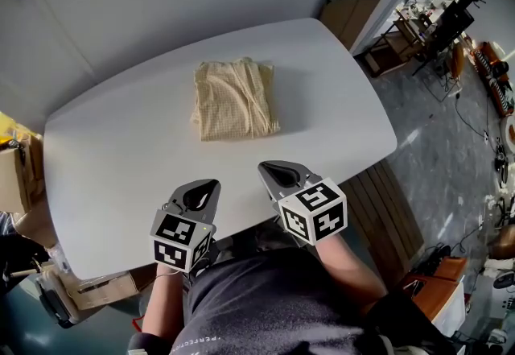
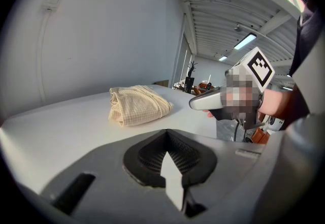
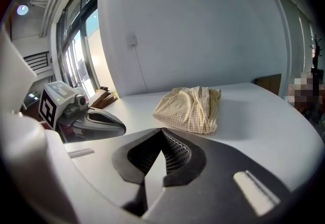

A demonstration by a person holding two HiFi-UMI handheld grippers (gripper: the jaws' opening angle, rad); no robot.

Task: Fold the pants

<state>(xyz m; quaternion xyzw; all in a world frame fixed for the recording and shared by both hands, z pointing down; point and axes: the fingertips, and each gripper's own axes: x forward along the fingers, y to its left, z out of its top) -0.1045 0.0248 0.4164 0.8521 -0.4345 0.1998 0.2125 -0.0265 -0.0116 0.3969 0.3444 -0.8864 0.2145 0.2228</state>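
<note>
The pants (image 1: 235,100) lie folded into a compact, roughly square bundle of pale yellow checked cloth. They sit a little above the centre of the head view, on the far half of the white table (image 1: 113,144). The bundle lies flat, with a gathered, slightly rumpled edge along its upper side.

Both grippers hover over the near edge of the table, in the lower middle of the head view, well apart from the cloth. The left gripper (image 1: 209,184) is at lower left of centre. Its own view shows the two jaws pressed together with nothing between them. The right gripper (image 1: 268,170) is just to the right of it, and its jaws likewise meet on nothing. The two are side by side, near each other but not touching. Both point up the frame toward the pants, and each has its marker cube (image 1: 182,239) toward the person.

In the left gripper view the bundle sits left of centre, with the right gripper at the right. In the right gripper view the bundle is right of centre, with the left gripper at the left.

The person's dark shirt (image 1: 265,305) fills the bottom of the head view. Past the table's right edge, wooden planks (image 1: 390,212) lie on the grey floor. At the far left edge is what seems to be a cardboard box (image 1: 12,176), only partly in view.
</note>
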